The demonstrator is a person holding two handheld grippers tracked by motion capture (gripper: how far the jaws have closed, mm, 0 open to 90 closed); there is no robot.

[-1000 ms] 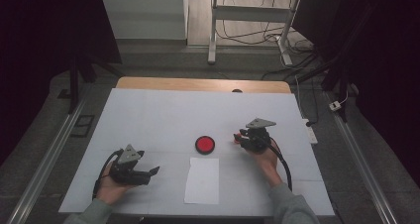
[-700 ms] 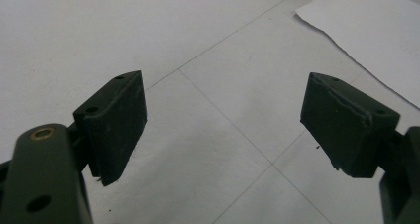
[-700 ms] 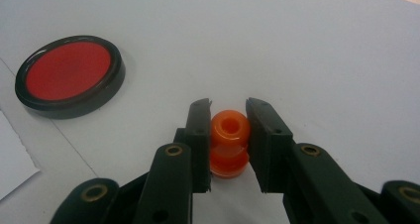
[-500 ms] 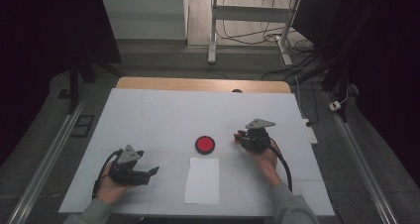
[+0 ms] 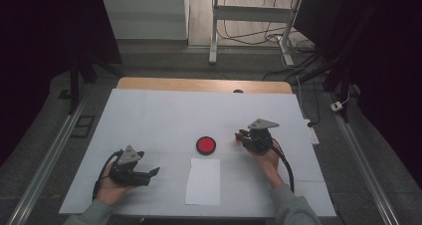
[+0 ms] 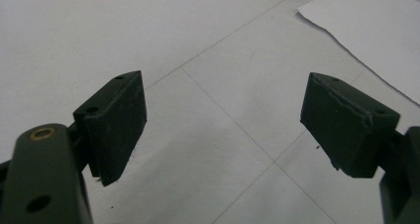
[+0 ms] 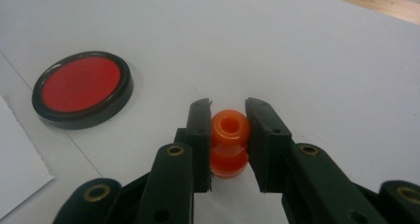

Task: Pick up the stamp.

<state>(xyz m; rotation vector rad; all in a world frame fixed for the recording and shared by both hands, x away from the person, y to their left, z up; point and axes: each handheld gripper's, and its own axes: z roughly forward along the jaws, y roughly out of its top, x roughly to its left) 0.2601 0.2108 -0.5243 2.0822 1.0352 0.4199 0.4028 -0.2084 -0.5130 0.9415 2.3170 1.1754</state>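
Observation:
My right gripper (image 7: 228, 110) is shut on a small orange spool-shaped piece (image 7: 229, 130) that stands upright on the white table, its pads pressing on both sides. In the high view the right gripper (image 5: 242, 135) sits right of centre. A round red disc with a black rim (image 5: 205, 145) lies just to its left, and that disc (image 7: 81, 87) is apart from the jaws. My left gripper (image 5: 152, 172) rests near the front left, pointing right. Its jaws stand wide apart, so the left gripper (image 6: 223, 115) is open over bare table.
A white sheet of paper (image 5: 203, 181) lies near the front edge, between the two hands; its corner (image 6: 366, 30) is ahead of the left jaws. The white table cover (image 5: 164, 115) reaches back to a wooden strip (image 5: 199, 84). Metal rails run along both sides.

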